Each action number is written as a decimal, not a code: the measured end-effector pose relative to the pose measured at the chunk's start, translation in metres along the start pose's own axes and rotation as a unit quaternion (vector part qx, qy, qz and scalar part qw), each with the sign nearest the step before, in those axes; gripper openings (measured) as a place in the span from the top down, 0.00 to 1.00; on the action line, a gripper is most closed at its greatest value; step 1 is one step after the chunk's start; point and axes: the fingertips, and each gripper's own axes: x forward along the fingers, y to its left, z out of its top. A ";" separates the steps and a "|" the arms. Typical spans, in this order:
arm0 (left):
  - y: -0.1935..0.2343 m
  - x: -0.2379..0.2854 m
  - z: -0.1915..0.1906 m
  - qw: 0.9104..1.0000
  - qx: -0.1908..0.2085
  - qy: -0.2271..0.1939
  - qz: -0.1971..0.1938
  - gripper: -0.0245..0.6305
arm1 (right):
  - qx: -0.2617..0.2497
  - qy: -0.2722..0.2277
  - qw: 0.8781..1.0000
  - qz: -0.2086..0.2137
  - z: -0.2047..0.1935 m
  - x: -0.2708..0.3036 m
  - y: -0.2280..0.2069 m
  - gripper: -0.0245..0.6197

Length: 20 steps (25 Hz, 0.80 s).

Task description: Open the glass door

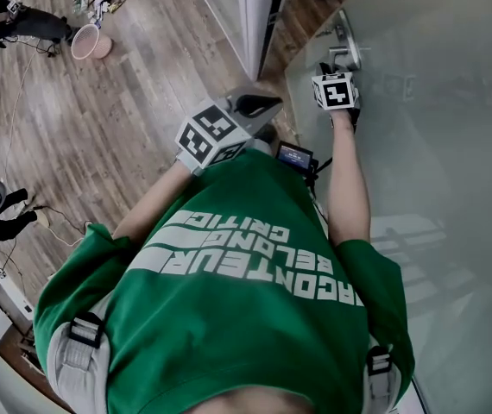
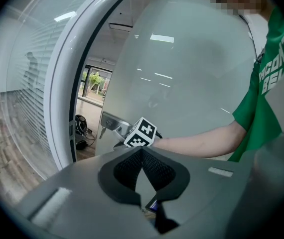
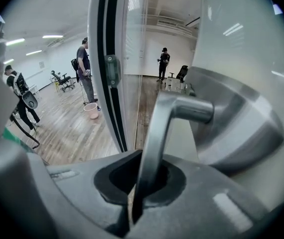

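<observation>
Clamped jaws of the right gripper (image 3: pixel 139 183) pinch the metal lever handle (image 3: pixel 154 128) of the frosted glass door (image 3: pixel 246 49), which stands at the person's right, a gap showing between its edge and the white door frame (image 3: pixel 107 83). Such a pane likely swings heavy and stiff, and its smooth glass offers no purchase, so the polished lever is the place to hold, firmly. Nearby, the left gripper (image 2: pixel 143 176) hangs with jaws together and empty, above the wooden floor (image 1: pixel 125 102).

Green T-shirt (image 1: pixel 255 343), white print seen upside down, "ACONTEUR", "BELONG", "CRITIC", first word's start unclear
</observation>
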 end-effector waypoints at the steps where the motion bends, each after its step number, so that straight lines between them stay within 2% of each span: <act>1: 0.000 0.002 -0.001 1.000 0.001 -0.001 0.000 0.94 | -0.002 -0.003 1.000 0.003 0.002 0.002 -0.001 0.97; 5: -0.006 0.005 0.001 1.000 0.003 -0.001 -0.001 0.94 | 0.011 0.026 1.000 0.007 -0.002 -0.002 -0.011 0.97; 9: -0.025 0.016 -0.010 1.000 0.016 0.004 -0.009 0.94 | 0.023 0.022 0.999 0.021 0.000 0.001 -0.019 0.98; 14: -0.033 0.020 -0.023 1.000 0.028 0.005 -0.011 0.94 | 0.038 0.030 0.999 0.015 -0.010 0.006 -0.028 0.98; 20: -0.031 0.023 -0.012 0.999 0.032 0.005 -0.028 0.94 | 0.047 0.033 0.998 0.005 -0.012 0.010 -0.036 0.98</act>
